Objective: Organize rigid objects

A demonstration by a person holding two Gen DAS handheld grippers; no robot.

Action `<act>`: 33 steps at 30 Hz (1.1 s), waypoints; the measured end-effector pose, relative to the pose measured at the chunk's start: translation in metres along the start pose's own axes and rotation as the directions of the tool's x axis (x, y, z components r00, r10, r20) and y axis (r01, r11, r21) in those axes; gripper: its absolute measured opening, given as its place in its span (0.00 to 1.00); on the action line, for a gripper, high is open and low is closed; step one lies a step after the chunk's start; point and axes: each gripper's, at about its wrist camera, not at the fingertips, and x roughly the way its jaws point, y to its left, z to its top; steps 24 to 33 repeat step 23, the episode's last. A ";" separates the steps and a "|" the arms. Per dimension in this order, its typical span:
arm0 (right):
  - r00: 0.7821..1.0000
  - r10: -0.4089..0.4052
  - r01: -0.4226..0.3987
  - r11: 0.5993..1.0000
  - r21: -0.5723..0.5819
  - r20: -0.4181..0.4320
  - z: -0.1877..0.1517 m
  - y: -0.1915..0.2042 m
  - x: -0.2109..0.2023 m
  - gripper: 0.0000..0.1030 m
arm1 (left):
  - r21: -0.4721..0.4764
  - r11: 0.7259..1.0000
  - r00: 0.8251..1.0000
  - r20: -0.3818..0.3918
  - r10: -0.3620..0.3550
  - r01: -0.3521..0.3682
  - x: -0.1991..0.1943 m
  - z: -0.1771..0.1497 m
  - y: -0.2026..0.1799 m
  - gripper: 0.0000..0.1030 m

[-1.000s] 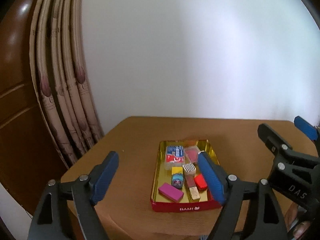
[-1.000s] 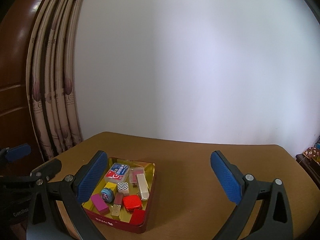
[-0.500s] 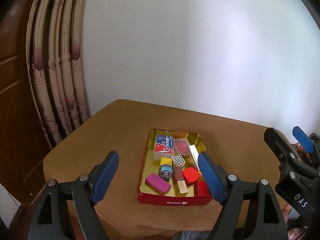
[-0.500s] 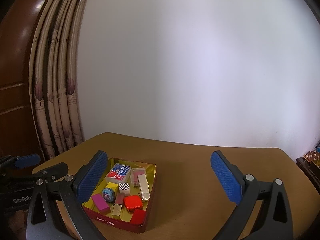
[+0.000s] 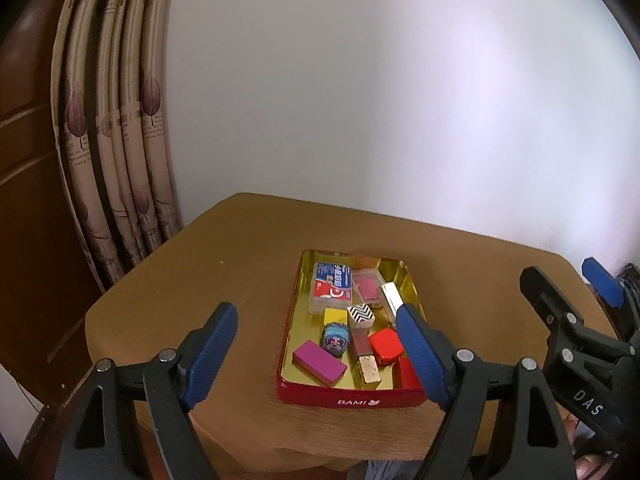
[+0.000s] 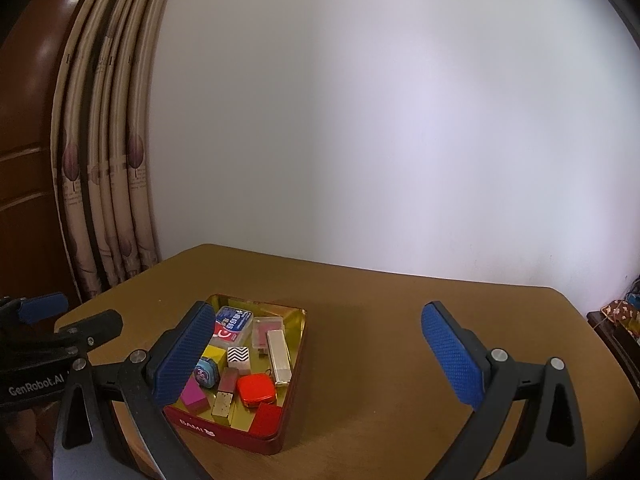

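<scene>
Room: a white wall, a striped curtain point(image 5: 116, 152) at the left, and a brown table point(image 5: 224, 264).
Tin: the red tin point(image 5: 352, 394) sits near the table's front edge, full of small blocks.
Left claw point(image 5: 316, 356): wide open, holding nothing.
Right claw point(image 6: 320, 356): wide open, holding nothing.
Which way: the tin's long side points away from us. It lies right in front of the left claw, and off to the left of the right one.
Nearer claw: I think the left.
Closest block: the purple block point(image 5: 319, 361), by the tin's front wall.
</scene>
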 end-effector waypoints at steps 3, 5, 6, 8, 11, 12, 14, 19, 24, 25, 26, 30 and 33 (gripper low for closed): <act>1.000 0.001 -0.001 1.000 -0.009 -0.004 -0.001 0.002 0.001 0.99 | 0.006 1.000 1.000 -0.005 0.001 -0.001 0.002 -0.001 -0.001 0.81; 1.000 0.000 0.000 1.000 -0.011 -0.004 -0.001 0.002 0.001 0.99 | 0.008 1.000 1.000 -0.012 -0.004 0.005 0.003 -0.003 -0.002 0.82; 1.000 0.001 -0.001 1.000 -0.010 -0.005 -0.001 0.002 0.001 0.99 | 0.002 1.000 1.000 -0.007 -0.003 0.003 0.003 -0.004 -0.002 0.82; 1.000 -0.001 0.001 1.000 -0.010 -0.006 -0.001 0.002 0.001 0.99 | -0.002 1.000 1.000 0.016 0.002 -0.002 0.001 -0.006 -0.002 0.84; 1.000 0.001 -0.001 1.000 -0.010 -0.008 -0.002 0.001 0.000 0.99 | 0.009 1.000 1.000 0.021 0.002 -0.002 0.002 -0.009 -0.005 0.84; 1.000 0.001 -0.001 1.000 -0.011 -0.008 -0.002 0.001 0.000 0.99 | 0.017 1.000 1.000 0.025 0.016 -0.016 0.002 -0.010 -0.007 0.84; 1.000 0.000 0.000 1.000 -0.014 -0.008 -0.003 0.002 0.000 0.99 | 0.028 0.999 0.999 0.028 0.023 -0.024 0.002 -0.012 -0.009 0.84; 1.000 0.000 0.000 1.000 -0.015 -0.012 -0.003 0.001 0.001 0.99 | 0.030 0.999 0.999 0.020 0.031 -0.032 0.005 -0.013 -0.011 0.84; 1.000 0.000 0.000 1.000 -0.014 -0.012 -0.003 0.001 0.001 0.99 | 0.035 0.999 0.999 0.015 0.030 -0.031 0.005 -0.012 -0.013 0.84; 1.000 0.000 0.000 1.000 -0.014 -0.012 -0.003 0.001 0.001 0.99 | 0.035 0.999 0.999 0.015 0.030 -0.031 0.005 -0.012 -0.013 0.84; 1.000 0.000 0.000 1.000 -0.014 -0.012 -0.003 0.001 0.001 0.99 | 0.035 0.999 0.999 0.015 0.030 -0.031 0.005 -0.012 -0.013 0.84; 1.000 0.000 0.000 1.000 -0.014 -0.012 -0.003 0.001 0.001 0.99 | 0.035 0.999 0.999 0.015 0.030 -0.031 0.005 -0.012 -0.013 0.84; 1.000 0.000 0.000 1.000 -0.014 -0.012 -0.003 0.001 0.001 0.99 | 0.035 0.999 0.999 0.015 0.030 -0.031 0.005 -0.012 -0.013 0.84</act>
